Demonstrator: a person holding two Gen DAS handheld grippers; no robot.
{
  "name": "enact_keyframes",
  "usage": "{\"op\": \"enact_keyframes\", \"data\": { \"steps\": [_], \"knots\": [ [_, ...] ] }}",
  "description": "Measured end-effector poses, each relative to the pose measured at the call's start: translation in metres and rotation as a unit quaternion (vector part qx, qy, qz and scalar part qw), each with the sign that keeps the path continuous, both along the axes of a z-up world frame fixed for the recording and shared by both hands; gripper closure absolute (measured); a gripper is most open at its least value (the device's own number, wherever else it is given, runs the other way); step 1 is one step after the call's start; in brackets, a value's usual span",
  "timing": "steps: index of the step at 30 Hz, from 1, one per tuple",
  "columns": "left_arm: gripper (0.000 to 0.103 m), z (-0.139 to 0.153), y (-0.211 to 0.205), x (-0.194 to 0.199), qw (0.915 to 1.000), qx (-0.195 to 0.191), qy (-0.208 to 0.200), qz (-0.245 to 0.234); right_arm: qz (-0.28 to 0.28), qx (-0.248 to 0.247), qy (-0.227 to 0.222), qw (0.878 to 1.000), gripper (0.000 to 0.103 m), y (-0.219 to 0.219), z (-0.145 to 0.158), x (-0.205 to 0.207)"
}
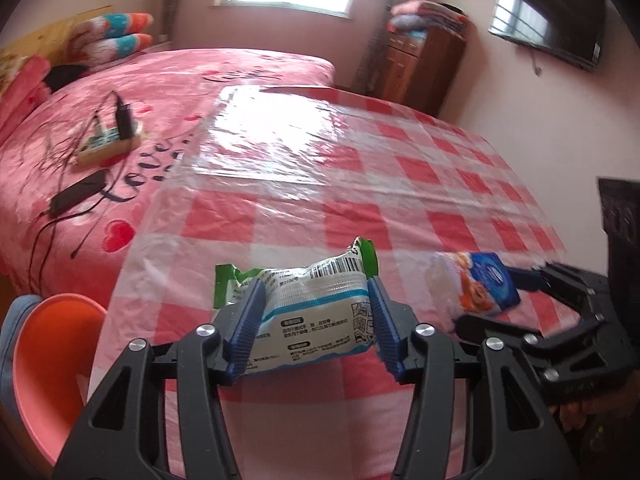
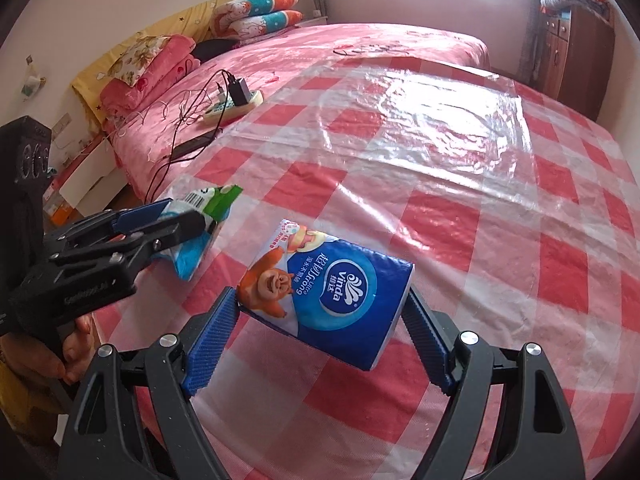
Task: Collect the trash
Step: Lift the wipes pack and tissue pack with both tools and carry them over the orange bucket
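Note:
My left gripper (image 1: 316, 320) is shut on a crumpled white, green and blue snack wrapper (image 1: 312, 304) and holds it above the near edge of the checked table (image 1: 400, 200). It also shows in the right wrist view (image 2: 168, 220), with the wrapper (image 2: 208, 208) at its tip. My right gripper (image 2: 320, 328) is shut on a blue Vinda tissue pack (image 2: 332, 292) and holds it above the table (image 2: 480, 200). In the left wrist view the right gripper (image 1: 508, 292) and the tissue pack (image 1: 480, 284) are at the right.
An orange bin (image 1: 52, 360) stands at the table's near left corner. A pink bed (image 1: 140, 92) behind holds a power strip (image 1: 108, 140), cables and a phone (image 1: 78, 196). A wooden cabinet (image 1: 420, 68) and a wall TV (image 1: 552, 28) are at the back right.

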State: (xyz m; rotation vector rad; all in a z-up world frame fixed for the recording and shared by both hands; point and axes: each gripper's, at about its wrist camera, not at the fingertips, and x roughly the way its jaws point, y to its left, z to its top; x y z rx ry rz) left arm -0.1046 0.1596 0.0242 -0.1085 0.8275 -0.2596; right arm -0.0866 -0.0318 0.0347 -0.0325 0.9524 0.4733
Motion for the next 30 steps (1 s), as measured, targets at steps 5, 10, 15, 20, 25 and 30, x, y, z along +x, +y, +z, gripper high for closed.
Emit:
{"op": "enact_keyframes", "data": {
  "steps": [5, 10, 15, 20, 25, 30],
  "knots": [
    [0.025, 0.001, 0.007, -0.008, 0.9995, -0.029, 0.001, -0.013, -0.023, 0.001, 0.029, 0.999, 0.020, -0.010, -0.008, 0.003],
    [0.018, 0.004, 0.021, -0.024, 0.9993, -0.036, -0.002, -0.013, -0.031, 0.013, 0.029, 0.999, 0.013, -0.021, -0.007, -0.002],
    [0.017, -0.008, 0.030, -0.019, 0.9980, -0.056, 0.028, 0.004, -0.021, 0.024, 0.025, 0.999, 0.009, -0.023, -0.009, -0.001],
    [0.011, -0.015, 0.019, -0.005, 0.9977, -0.054, 0.038, 0.014, -0.015, 0.012, 0.006, 1.000, 0.008, -0.013, -0.010, 0.003],
    [0.010, -0.021, 0.004, 0.009, 0.9987, -0.013, 0.046, 0.017, -0.008, -0.028, -0.018, 0.999, 0.010, -0.001, -0.013, 0.001],
    [0.017, -0.024, -0.012, 0.009, 0.9990, 0.037, 0.023, 0.013, -0.005, -0.037, -0.032, 0.999, 0.017, 0.000, -0.014, 0.001]
  ]
}}
